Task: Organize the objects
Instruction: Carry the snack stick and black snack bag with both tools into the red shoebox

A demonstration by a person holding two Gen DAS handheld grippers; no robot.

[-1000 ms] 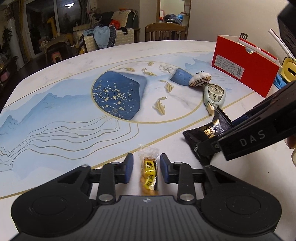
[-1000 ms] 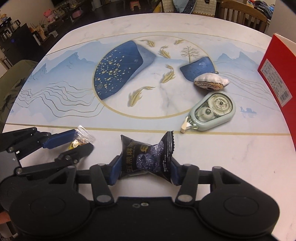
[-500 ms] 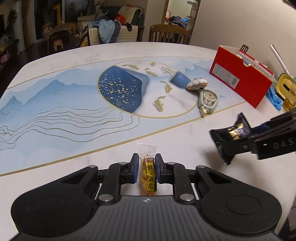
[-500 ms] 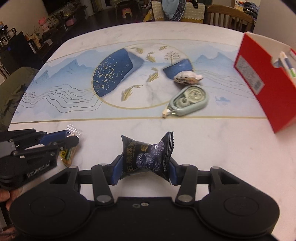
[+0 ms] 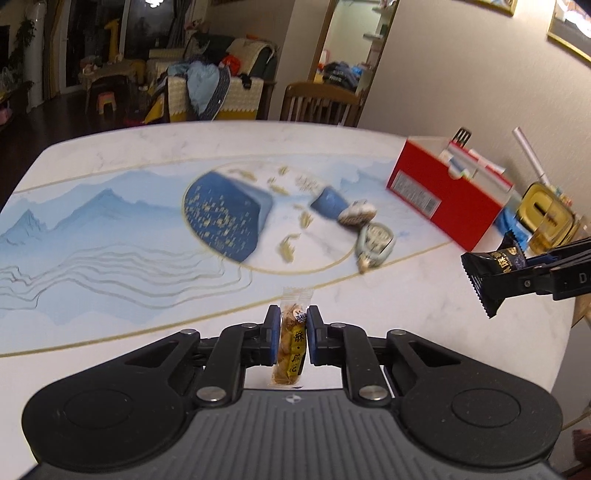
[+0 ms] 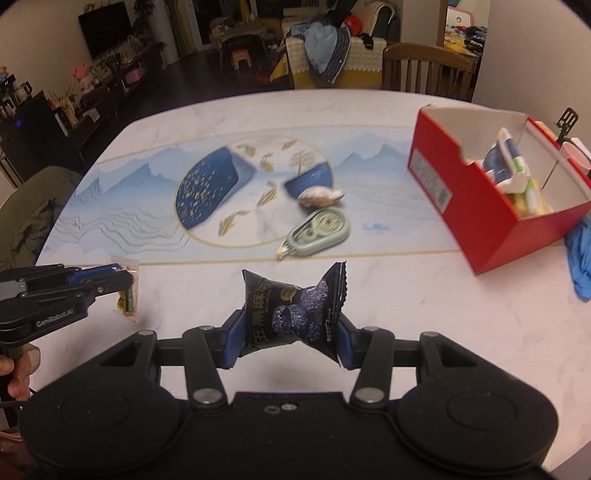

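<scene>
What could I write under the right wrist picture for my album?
Right tongs pinch a black snack packet above the table, red box waiting nearby.

Beige walls (image 5: 436, 74); wooden chair (image 6: 424, 70) behind the marble table (image 6: 406, 314); cluttered sofa (image 5: 218, 92); dark television (image 6: 105, 31).

Two snacks up off the table, rest still lying there

Yellow twist snack packet (image 5: 291, 339) hangs upright, pinched; black sesame snack packet (image 6: 295, 314) is held crosswise. Green correction tape (image 6: 321, 230) and shell-shaped pouch (image 6: 320, 196) lie touching near the open red box (image 6: 491, 218).
</scene>
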